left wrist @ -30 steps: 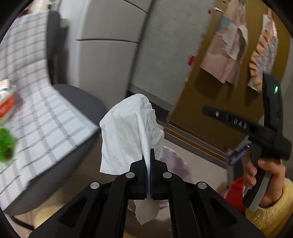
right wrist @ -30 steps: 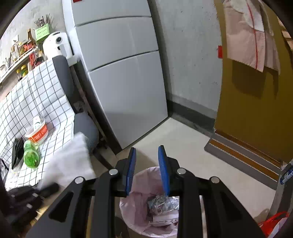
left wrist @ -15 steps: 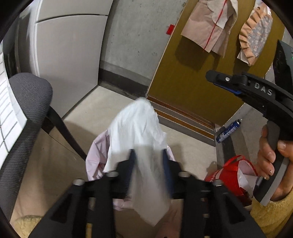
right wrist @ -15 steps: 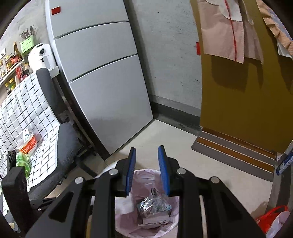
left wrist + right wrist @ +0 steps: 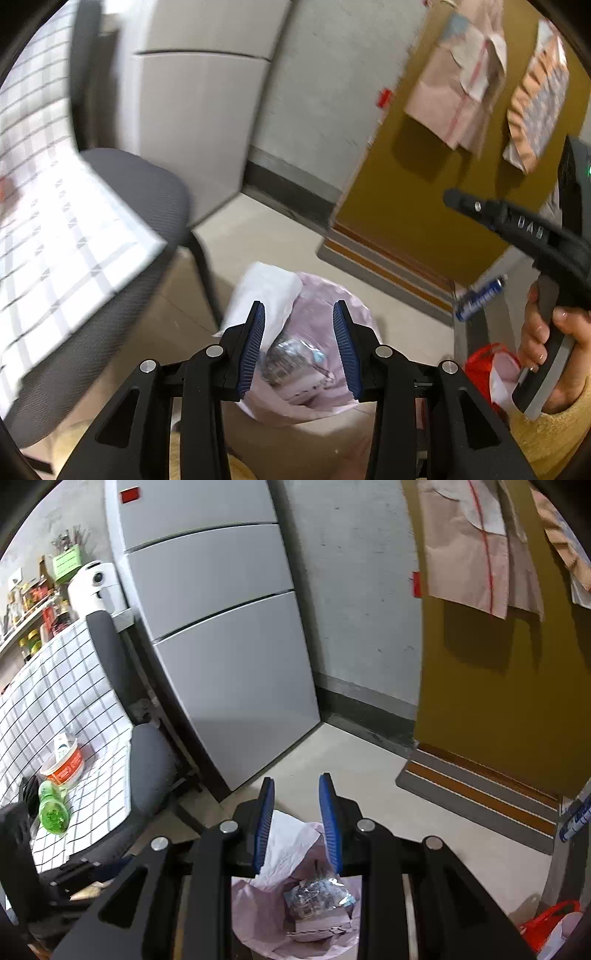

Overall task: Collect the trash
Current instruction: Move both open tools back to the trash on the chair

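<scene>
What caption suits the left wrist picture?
Open left gripper above a pink-lined bin, white tissue on its rim.

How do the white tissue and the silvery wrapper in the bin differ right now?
The white tissue is a plain matte sheet draped over the bin's near-left rim; the silvery wrapper is crumpled, shiny and sits low in the middle. The tissue looks larger than the wrapper. Both lie inside the pink liner, untouched by either gripper.

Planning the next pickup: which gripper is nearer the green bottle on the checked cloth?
Left. The left gripper sits beside the green bottle; the right gripper is farther off, over the trash bin.
</scene>
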{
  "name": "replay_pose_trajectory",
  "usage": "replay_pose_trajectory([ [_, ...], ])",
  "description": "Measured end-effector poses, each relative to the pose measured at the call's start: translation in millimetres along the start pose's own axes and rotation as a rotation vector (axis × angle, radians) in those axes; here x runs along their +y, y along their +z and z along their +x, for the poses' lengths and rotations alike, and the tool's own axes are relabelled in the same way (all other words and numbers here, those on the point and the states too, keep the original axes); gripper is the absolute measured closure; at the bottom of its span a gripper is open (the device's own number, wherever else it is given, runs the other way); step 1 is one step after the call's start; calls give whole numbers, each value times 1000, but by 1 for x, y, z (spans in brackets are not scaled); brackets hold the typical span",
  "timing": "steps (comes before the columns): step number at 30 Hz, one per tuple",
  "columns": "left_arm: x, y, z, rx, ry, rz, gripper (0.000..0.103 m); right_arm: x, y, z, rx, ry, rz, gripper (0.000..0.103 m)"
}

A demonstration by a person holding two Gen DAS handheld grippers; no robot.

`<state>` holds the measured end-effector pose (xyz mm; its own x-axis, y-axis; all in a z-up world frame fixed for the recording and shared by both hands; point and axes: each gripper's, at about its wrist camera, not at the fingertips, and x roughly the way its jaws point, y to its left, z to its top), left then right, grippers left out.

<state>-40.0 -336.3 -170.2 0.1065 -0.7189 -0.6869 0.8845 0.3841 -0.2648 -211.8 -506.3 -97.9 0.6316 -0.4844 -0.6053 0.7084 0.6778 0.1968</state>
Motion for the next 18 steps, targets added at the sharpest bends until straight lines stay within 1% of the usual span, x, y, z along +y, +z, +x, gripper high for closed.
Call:
replay_pose_trajectory([
  [3,17,-2,-24,-38,52,-32,63,16,0,-1,2,19,-23,78],
  [8,46,-10,-71,-98,177,-88,63,45,-3,0,25,73,-70,78],
  [9,52,-12,-80,-109,199,-104,63,53,-3,0,30,95,-80,78],
  [10,62,-15,-91,-116,240,-125,63,58,-3,0,34,111,-87,78],
  [13,82,-27,-120,-146,326,-173,63,86,-5,2,44,186,-130,74],
  [15,95,-34,-137,-160,381,-210,63,111,-7,3,55,245,-171,73],
  [17,113,-43,-158,-174,453,-263,62,139,-9,6,70,304,-217,73],
  [18,118,-46,-165,-179,476,-279,60,152,-10,7,75,333,-241,73],
])
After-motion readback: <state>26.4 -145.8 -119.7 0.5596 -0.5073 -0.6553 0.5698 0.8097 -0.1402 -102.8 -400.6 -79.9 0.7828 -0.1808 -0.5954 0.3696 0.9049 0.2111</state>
